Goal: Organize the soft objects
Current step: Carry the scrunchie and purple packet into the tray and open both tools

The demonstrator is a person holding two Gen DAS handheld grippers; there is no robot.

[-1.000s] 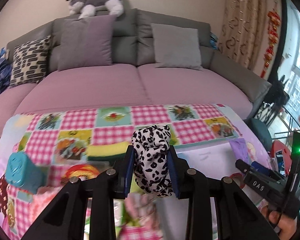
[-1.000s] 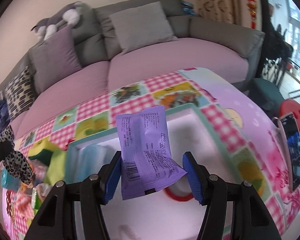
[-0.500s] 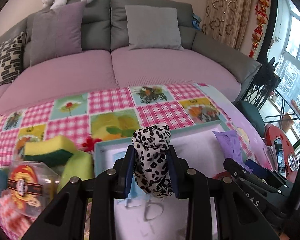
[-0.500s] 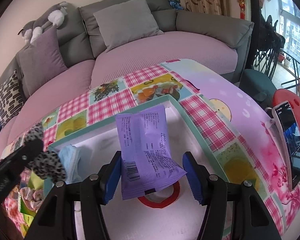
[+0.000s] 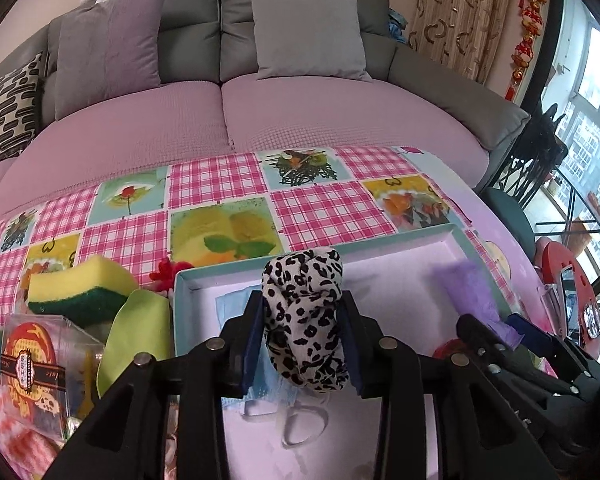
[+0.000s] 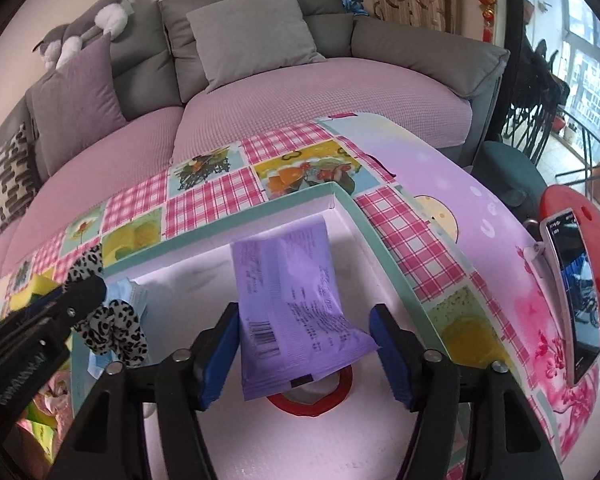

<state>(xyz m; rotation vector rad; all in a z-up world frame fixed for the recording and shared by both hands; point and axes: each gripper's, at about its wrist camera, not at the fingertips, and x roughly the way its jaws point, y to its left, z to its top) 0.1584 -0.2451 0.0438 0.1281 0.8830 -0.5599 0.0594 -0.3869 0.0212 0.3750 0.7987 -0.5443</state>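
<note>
My left gripper (image 5: 303, 344) is shut on a leopard-print cloth (image 5: 305, 320) and holds it over the left part of a white box with a teal rim (image 5: 400, 240). A blue face mask (image 5: 236, 308) lies in the box under it. My right gripper (image 6: 306, 348) has its jaws apart; a purple packet (image 6: 290, 300) stands between them, touching the left pad, tilting into the box (image 6: 356, 216). A red ring (image 6: 312, 400) lies on the box floor below. The left gripper with the cloth (image 6: 112, 328) also shows in the right wrist view.
A yellow-green sponge (image 5: 76, 288), a green cloth (image 5: 136, 332) and a clear snack box (image 5: 32, 356) lie left of the box on the checked tablecloth (image 5: 220, 184). A phone on a red stand (image 6: 576, 292) is at the right. A sofa (image 5: 220, 120) is behind.
The left gripper carried the leopard cloth rightward over the box. The right gripper moved lower and its jaws widened; the purple packet tipped forward into the box.
</note>
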